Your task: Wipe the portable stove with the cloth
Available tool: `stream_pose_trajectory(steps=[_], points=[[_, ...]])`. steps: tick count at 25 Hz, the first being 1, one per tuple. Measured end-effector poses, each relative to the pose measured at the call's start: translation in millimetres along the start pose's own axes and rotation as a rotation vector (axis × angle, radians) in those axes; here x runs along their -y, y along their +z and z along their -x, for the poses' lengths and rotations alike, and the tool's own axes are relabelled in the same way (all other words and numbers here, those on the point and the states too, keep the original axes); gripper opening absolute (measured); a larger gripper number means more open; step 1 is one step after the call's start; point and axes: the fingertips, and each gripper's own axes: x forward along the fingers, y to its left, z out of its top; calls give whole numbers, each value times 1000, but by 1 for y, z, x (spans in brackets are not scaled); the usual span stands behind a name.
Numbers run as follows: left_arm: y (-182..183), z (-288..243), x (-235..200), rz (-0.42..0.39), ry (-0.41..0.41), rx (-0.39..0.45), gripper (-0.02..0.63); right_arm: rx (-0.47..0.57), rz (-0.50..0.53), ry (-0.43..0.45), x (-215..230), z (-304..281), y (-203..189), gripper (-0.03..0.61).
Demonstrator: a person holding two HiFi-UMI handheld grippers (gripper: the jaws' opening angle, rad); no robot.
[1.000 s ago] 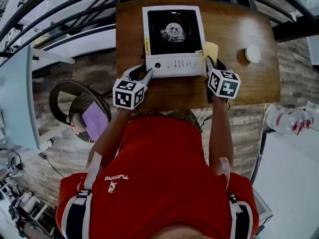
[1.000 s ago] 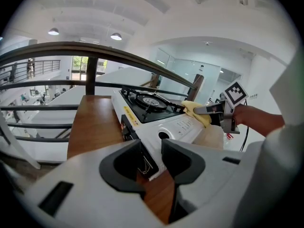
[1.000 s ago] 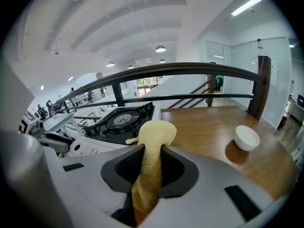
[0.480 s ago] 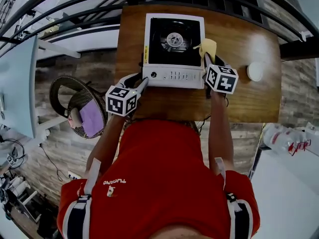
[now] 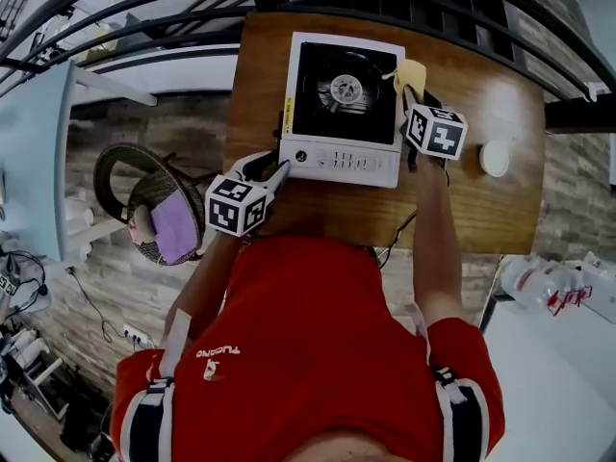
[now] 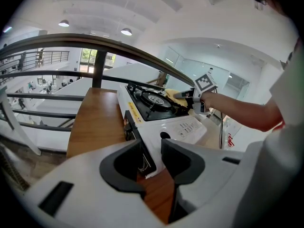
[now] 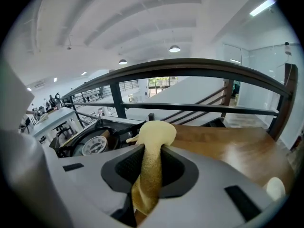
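Wiping looks barely begun: the right claw (image 5: 411, 94) clamps the yellow cloth (image 5: 411, 71) at 2 o'clock on the portable stove (image 5: 339, 160), the left claw (image 5: 277, 169) sits slightly parted and empty at its 7 o'clock corner; next, drag the cloth across toward 9 o'clock.

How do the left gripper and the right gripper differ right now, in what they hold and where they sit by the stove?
The left gripper is open and empty; the right gripper is shut on the yellow cloth. The left gripper sits at the front left corner of the white portable stove; the right gripper is farther back, at the stove's right edge. Both carry a cube with square markers.
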Motion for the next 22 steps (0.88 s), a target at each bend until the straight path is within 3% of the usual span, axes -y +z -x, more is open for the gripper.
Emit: stream_pose_trajectory(steps=[13, 17, 22], points=[[1, 0, 0, 11, 10, -14, 135, 5, 100, 51, 19, -48, 43, 91], [2, 0, 0, 17, 19, -13, 135, 4, 209, 99, 22, -57, 51, 91], [2, 0, 0, 23, 24, -13, 135, -30, 428, 212, 19, -64, 56, 91]])
